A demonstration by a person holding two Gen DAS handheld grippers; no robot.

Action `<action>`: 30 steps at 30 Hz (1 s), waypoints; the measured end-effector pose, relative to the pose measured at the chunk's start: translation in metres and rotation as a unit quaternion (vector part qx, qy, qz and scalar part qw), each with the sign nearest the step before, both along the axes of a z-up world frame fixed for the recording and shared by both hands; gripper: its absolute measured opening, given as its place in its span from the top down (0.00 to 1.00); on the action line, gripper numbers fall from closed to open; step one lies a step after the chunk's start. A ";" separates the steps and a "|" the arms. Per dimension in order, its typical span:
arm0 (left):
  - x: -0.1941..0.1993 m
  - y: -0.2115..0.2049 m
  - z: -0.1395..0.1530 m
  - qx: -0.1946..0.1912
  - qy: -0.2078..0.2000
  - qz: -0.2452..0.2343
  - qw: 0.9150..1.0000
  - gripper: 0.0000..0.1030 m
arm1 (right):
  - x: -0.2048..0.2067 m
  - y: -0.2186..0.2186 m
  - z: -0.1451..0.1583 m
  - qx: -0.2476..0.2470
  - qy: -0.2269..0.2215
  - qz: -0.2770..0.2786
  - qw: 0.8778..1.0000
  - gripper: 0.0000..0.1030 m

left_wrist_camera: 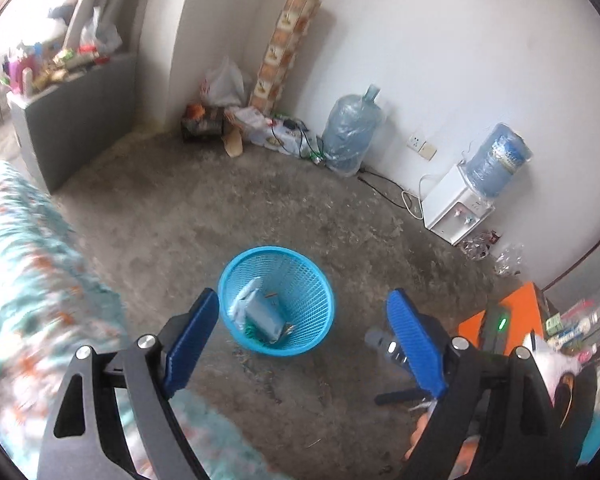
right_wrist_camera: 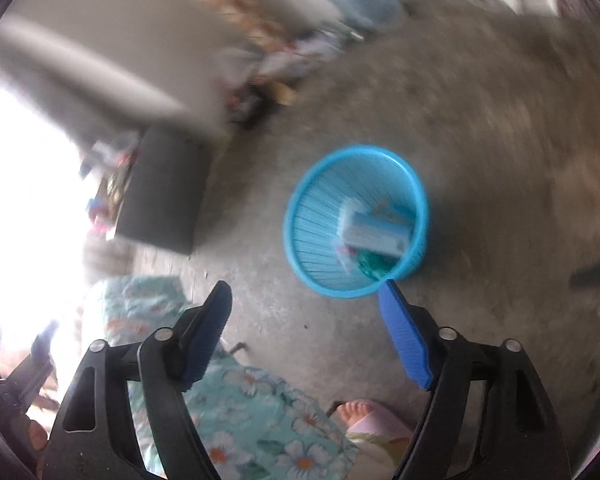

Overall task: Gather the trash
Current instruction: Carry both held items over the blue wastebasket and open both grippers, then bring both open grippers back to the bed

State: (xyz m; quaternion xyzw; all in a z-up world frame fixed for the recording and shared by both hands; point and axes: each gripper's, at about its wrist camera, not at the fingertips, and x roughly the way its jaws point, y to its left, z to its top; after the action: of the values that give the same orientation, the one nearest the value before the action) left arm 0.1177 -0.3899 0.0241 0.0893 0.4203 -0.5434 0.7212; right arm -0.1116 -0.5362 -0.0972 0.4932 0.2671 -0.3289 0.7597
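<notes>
A blue mesh waste basket point(left_wrist_camera: 300, 264) stands on the concrete floor; it also shows in the right wrist view point(right_wrist_camera: 312, 216). Inside lie a light blue carton point(left_wrist_camera: 262, 314), white wrappers and other scraps; the carton shows blurred in the right wrist view point(right_wrist_camera: 374, 234). My left gripper point(left_wrist_camera: 302, 322) is open and empty, held above the floor just in front of the basket. My right gripper point(right_wrist_camera: 306, 286) is open and empty, above and to the near left of the basket. The right wrist view is motion-blurred.
A flowered turquoise bedspread point(left_wrist_camera: 24, 264) lies at the left. A grey cabinet point(left_wrist_camera: 76, 112) with clutter, bags and boxes in the corner point(left_wrist_camera: 224, 120), a water jug point(left_wrist_camera: 352, 132) and a white dispenser point(left_wrist_camera: 456, 204) line the walls. An orange box point(left_wrist_camera: 516, 312) is at right. A bare foot point(right_wrist_camera: 354, 410) shows.
</notes>
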 end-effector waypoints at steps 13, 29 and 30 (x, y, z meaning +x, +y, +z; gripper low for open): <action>-0.008 0.209 0.056 -0.049 -0.054 0.124 0.990 0.15 | 0.071 0.123 0.086 -0.159 0.033 0.155 0.974 0.08; -0.022 0.443 0.046 -0.055 -0.066 0.351 0.933 0.13 | 0.129 0.296 0.110 -0.376 0.128 0.317 0.861 0.08; -0.024 0.453 0.044 -0.056 -0.061 0.361 0.929 0.13 | 0.129 0.304 0.112 -0.385 0.126 0.326 0.854 0.08</action>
State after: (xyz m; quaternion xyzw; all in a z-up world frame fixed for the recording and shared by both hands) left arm 0.0942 0.0633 0.0679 -0.0755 0.3482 -0.2622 0.8968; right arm 0.0174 -0.2322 0.0146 0.0007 0.3583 -0.1982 0.9123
